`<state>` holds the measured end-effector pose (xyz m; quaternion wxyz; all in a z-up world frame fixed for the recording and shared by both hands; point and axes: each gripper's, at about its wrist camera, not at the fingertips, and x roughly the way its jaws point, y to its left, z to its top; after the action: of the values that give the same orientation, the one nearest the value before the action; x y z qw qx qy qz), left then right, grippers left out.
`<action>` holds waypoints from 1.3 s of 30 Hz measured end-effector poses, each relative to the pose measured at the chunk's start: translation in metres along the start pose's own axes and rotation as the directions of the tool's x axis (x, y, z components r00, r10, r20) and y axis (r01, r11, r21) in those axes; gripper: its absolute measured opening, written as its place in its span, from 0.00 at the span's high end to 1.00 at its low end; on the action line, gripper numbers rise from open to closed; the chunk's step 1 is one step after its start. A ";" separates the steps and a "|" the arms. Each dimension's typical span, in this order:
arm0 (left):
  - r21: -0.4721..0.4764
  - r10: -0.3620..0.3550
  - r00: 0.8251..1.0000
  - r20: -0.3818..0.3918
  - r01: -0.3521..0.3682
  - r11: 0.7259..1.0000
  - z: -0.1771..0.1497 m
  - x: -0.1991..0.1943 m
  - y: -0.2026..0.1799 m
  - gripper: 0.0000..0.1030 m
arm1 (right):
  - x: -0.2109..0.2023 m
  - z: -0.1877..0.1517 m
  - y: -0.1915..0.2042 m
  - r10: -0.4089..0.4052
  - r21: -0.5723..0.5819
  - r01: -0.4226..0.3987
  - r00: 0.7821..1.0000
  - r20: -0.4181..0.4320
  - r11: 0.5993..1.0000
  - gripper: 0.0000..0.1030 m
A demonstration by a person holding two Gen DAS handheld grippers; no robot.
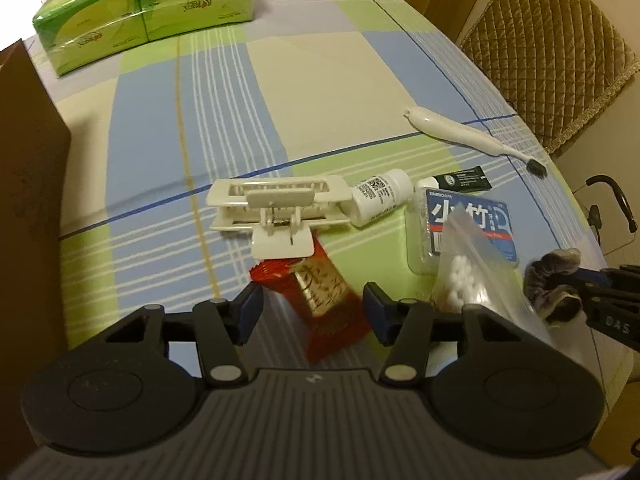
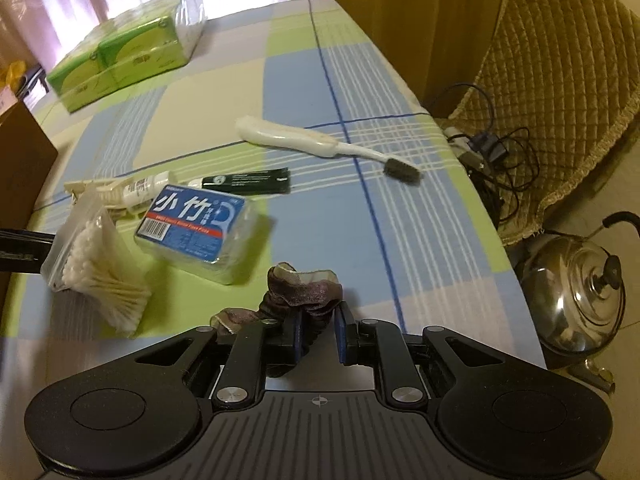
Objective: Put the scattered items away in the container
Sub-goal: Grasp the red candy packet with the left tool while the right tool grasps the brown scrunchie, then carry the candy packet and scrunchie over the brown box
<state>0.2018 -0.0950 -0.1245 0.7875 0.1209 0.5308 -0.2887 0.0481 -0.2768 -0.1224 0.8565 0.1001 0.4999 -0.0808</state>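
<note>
My left gripper (image 1: 313, 311) is open, its fingers on either side of a red snack packet (image 1: 324, 300) lying on the checked tablecloth. Just beyond it lie a white hair clip (image 1: 276, 204) and a small white bottle (image 1: 380, 196). My right gripper (image 2: 320, 334) is shut on a purple scrunchie (image 2: 304, 292) near the table's front edge; the scrunchie (image 1: 554, 280) also shows at the right of the left wrist view. A blue floss box (image 2: 196, 228), a bag of cotton swabs (image 2: 96, 268), a black tube (image 2: 248, 182) and a white toothbrush (image 2: 320, 144) lie scattered. A brown cardboard box (image 1: 28, 180) stands at the left.
A green pack of tissues (image 1: 148, 8) sits at the far left of the table. To the right of the table are a chair with a quilted cover (image 2: 552, 60), tangled cables (image 2: 488, 148) and a steel kettle (image 2: 576, 292) on the floor.
</note>
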 end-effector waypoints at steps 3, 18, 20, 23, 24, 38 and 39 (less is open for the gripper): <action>0.020 0.013 1.000 0.000 -0.013 1.000 -0.001 0.006 -0.003 0.69 | -0.003 0.000 -0.004 0.025 0.026 -0.025 1.000 0.007 0.999 0.82; 0.017 0.043 0.997 -0.059 -0.042 0.999 -0.045 -0.023 0.012 0.76 | -0.019 0.002 0.000 0.116 0.016 -0.117 0.992 0.041 0.993 0.15; 0.006 0.031 0.997 -0.064 -0.031 0.999 -0.048 -0.024 0.011 0.75 | -0.016 0.002 0.005 0.131 -0.003 -0.131 0.991 0.040 0.991 0.15; 0.006 0.036 0.998 -0.055 -0.035 0.999 -0.046 -0.023 0.010 0.74 | -0.009 0.005 0.018 0.148 -0.055 -0.145 0.988 0.039 0.988 0.15; 0.004 0.034 0.998 -0.051 -0.034 0.999 -0.045 -0.022 0.011 0.71 | -0.006 0.006 0.021 0.148 -0.076 -0.145 0.988 0.038 0.987 0.15; 0.032 0.015 1.000 -0.028 -0.014 0.999 -0.054 -0.026 0.006 0.78 | 0.007 -0.007 0.030 0.089 -0.221 -0.089 0.996 -0.013 0.971 0.67; 0.034 0.012 1.000 -0.028 -0.011 0.999 -0.056 -0.028 0.005 0.78 | 0.004 -0.009 0.029 0.090 -0.214 -0.093 0.996 -0.021 0.972 0.69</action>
<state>0.1541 -0.0540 -0.1227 0.7793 0.1411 0.5364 -0.2915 0.0497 -0.2469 -0.1277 0.8622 0.0304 0.5054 0.0139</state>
